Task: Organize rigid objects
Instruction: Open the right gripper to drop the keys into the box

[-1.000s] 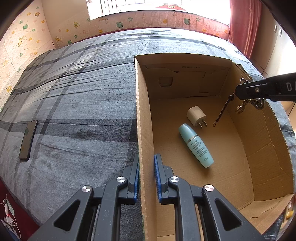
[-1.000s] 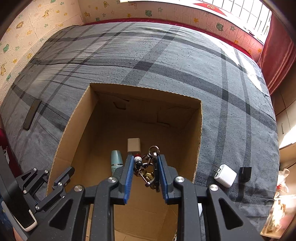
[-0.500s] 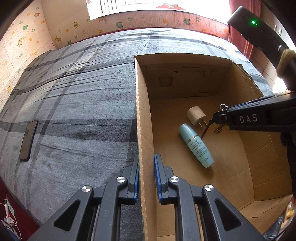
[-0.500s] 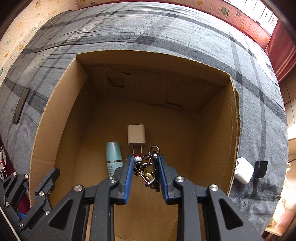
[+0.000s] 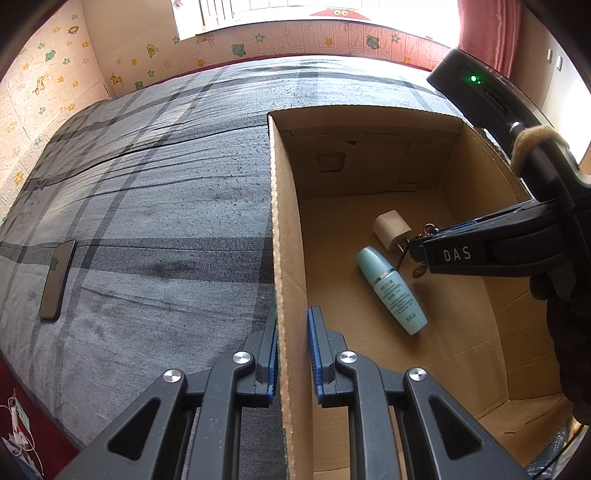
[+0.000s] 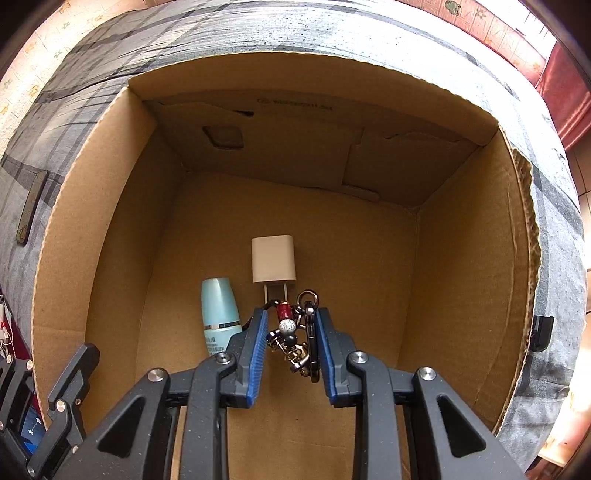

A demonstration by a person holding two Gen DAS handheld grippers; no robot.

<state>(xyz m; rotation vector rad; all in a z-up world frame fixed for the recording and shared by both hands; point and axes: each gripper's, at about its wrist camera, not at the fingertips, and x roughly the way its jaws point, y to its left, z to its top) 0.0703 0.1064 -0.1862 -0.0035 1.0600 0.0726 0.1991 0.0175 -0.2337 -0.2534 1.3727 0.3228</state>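
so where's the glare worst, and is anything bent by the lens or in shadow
Left wrist view: the window along the top is blown out white, and the cardboard box wall bows with the fisheye. Right wrist view: the box rim curves strongly, its floor is evenly shaded, and the keychain in the right gripper looks sharp.

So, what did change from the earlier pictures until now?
The right tongs, shut on the keys, moved down into the box, close above the charger and bottle. Nothing was released. The left tongs stayed clamped on the box wall; charger, bottle and the phone on the bed did not move.
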